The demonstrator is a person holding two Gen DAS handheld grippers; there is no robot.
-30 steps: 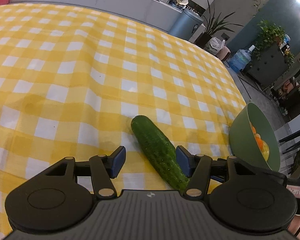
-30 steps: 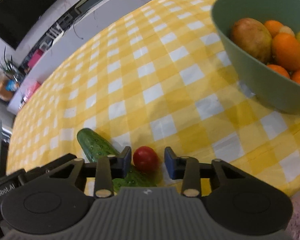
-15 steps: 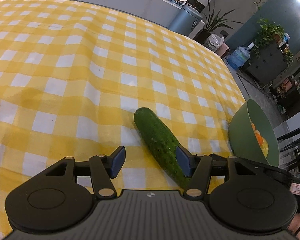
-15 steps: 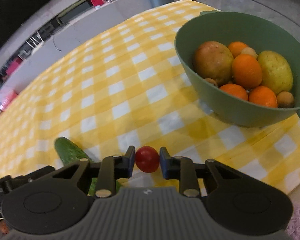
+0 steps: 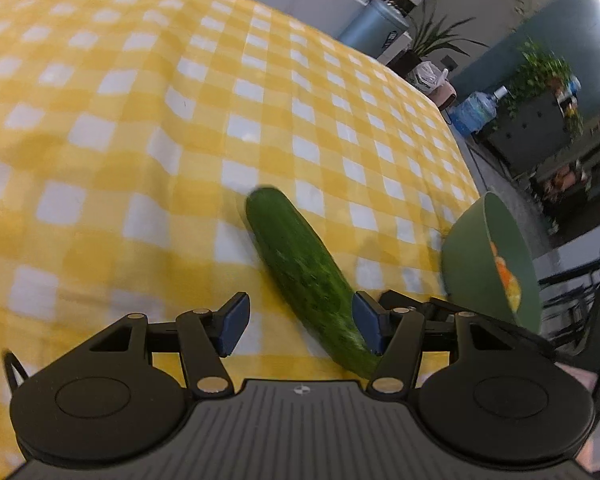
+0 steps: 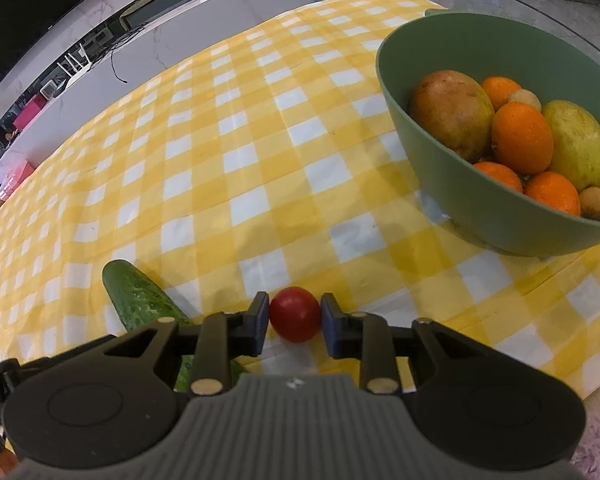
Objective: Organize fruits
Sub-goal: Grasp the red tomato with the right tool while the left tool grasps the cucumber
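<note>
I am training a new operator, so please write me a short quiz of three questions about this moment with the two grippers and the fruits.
1. True or false: the right gripper is shut on the small red tomato.
2. Which thing lies between the open fingers of the left gripper? A) an orange B) the cucumber C) a mango
3. Fill in: the oranges and mangoes lie in the green ____, which stands on the yellow checked cloth.

Key
1. True: both pads press on the tomato.
2. B: the cucumber lies close to one pad, and the other pad is well clear of it.
3. bowl
</note>
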